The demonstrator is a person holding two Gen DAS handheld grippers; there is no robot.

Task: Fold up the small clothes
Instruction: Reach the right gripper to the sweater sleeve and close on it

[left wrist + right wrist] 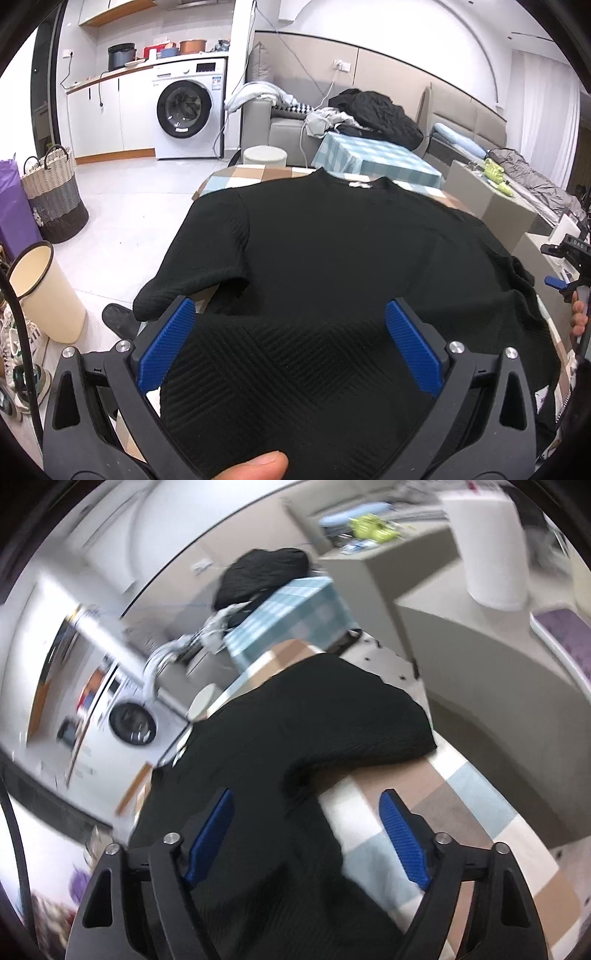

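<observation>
**Black top lies flat, both tongs wide and empty**

The black ribbed knit short-sleeved top lies spread on the table with a checked cloth in brown, pale blue and white. Its neckline is on the far side of the table and its hem is on the near side, close to the person. One sleeve hangs a little over the table edge on the washing-machine side; the other sleeve rests on the cloth on the opposite side.

The left gripper stands wide above the hem, with its blue pads on both sides of the fabric but not pressing on it. The right gripper is also wide. It is above the side edge of the top, below the sleeve, and nothing is pinched. This view is blurred.

The top looks light, soft and limp, so I think it will sag and drag when only one point is lifted. The ribbed knit should not slip between the pads. A good hold seems to be the sleeve end or shoulder seam, and the hem corner on the same side, so the side folds over evenly.
</observation>
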